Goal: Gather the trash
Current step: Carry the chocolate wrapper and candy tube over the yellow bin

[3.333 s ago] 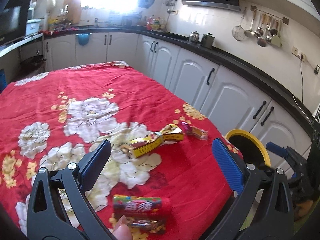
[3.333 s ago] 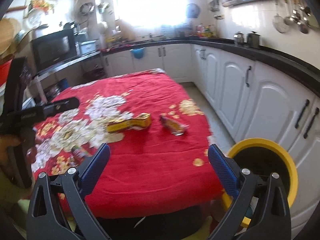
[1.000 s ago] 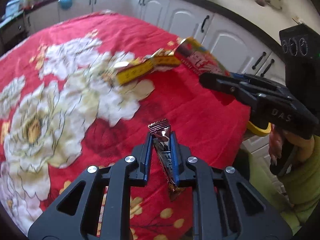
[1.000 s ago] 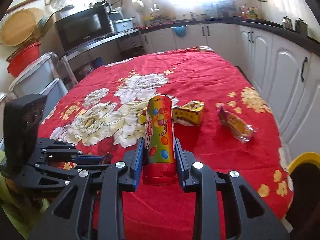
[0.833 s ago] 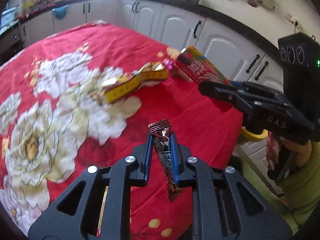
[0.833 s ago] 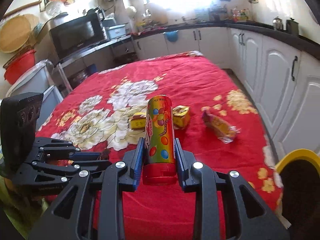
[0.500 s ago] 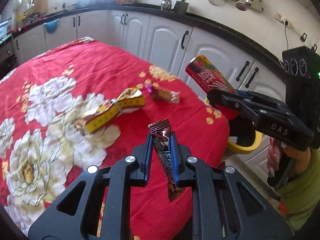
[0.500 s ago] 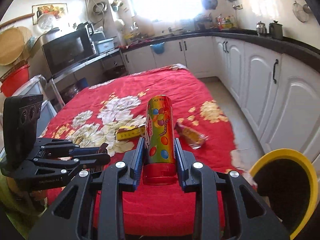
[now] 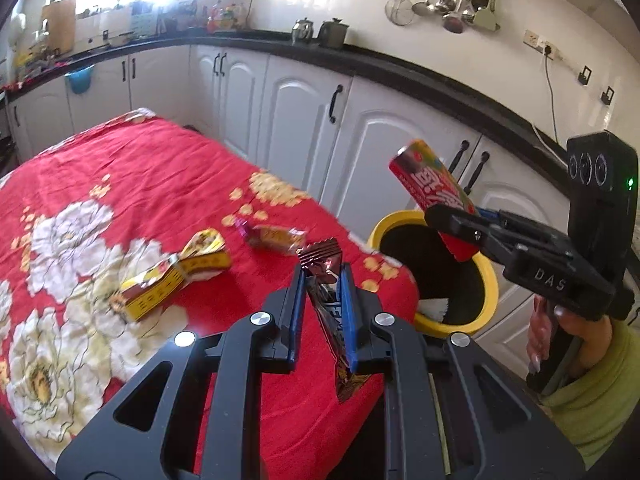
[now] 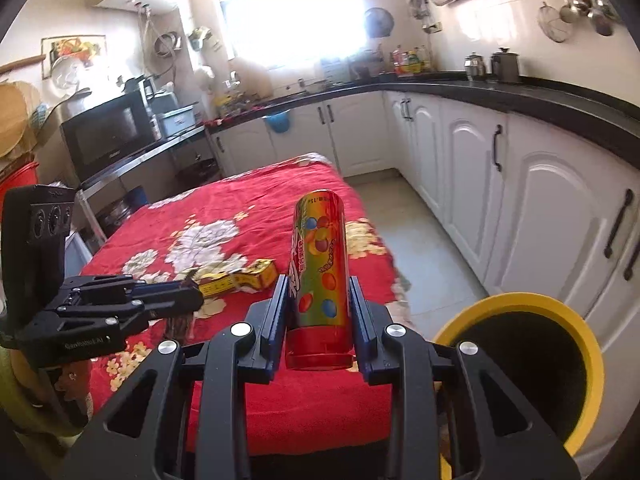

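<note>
Trash in both grippers: left gripper [image 9: 322, 280] is clamped on a dark candy bar wrapper [image 9: 326, 300], held above the near edge of the table [image 9: 160, 168] with its red floral cloth. Right gripper [image 10: 318, 300] is clamped on a red candy tube [image 10: 320, 264] printed with coloured dots, tube pointing up and forward. From the left wrist view the candy tube [image 9: 434, 188] sits tilted directly over the yellow-rimmed trash bin [image 9: 490, 280], which stands on the floor just beside the table corner, against white cabinets [image 9: 304, 120]. A hand [image 9: 560, 332] in a green sleeve grips the right handle. On the table: a crumpled yellow box [image 9: 176, 276] and, near it, a small clear snack wrapper [image 9: 274, 236].
</note>
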{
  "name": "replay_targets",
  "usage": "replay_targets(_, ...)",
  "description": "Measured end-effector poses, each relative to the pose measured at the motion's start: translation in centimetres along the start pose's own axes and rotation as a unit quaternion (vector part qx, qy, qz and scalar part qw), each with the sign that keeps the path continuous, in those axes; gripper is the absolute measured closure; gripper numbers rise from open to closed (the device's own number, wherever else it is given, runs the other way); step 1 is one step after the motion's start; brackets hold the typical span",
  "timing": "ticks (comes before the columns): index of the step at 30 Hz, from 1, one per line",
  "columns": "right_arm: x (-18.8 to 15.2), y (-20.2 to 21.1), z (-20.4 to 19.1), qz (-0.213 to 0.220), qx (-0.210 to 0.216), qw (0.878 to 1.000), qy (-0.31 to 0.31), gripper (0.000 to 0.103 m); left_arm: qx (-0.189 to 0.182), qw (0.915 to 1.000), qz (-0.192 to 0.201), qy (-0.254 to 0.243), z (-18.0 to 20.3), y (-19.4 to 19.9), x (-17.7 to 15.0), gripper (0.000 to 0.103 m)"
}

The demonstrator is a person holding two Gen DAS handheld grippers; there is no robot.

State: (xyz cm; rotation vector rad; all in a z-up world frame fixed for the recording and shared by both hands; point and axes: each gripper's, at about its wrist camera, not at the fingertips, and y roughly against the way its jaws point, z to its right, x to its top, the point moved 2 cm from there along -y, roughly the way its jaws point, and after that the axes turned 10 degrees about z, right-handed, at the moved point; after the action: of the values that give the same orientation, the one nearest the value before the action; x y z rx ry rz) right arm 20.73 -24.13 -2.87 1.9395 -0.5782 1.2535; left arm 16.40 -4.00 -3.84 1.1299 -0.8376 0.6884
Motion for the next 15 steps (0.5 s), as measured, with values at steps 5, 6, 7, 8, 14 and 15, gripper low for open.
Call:
replay_targets(5,0.0,1.7,2.0,0.012,-0.023,1.000,-0.013,0.075,-0.013,0.9998,0.015,-0.003,1.6,-0.5,1.2,0.092)
replay_targets(6,0.0,2.1,2.5,0.015,-0.029,0.999,-0.015,0.075,-0.015,0.9997,0.017,-0.003,1.8,-0.6,1.3,0.092)
replay_targets(7,0.0,2.5,2.9,0.017,-0.034,0.999,-0.019,0.075,-0.018,0.9997,0.019,-0.004,2.2,-0.8,1.6,0.092)
replay_targets(8,0.0,2.7,3.2,0.019,-0.038,0.999,-0.021,0.075,-0.019,0.9996,0.021,-0.005,2.5,-0.9,1.7,0.092)
replay_targets(14,-0.2,4.8,5.8,0.033,-0.065,0.997,-0.039,0.075,-0.032,0.9988,0.034,-0.012,4.5,-1.8,2.8,0.092)
replay_targets(15,-0.2,5.0,6.1,0.035,-0.069,0.996,-0.042,0.075,-0.035,0.9987,0.036,-0.013,4.9,-1.9,3.0,0.092)
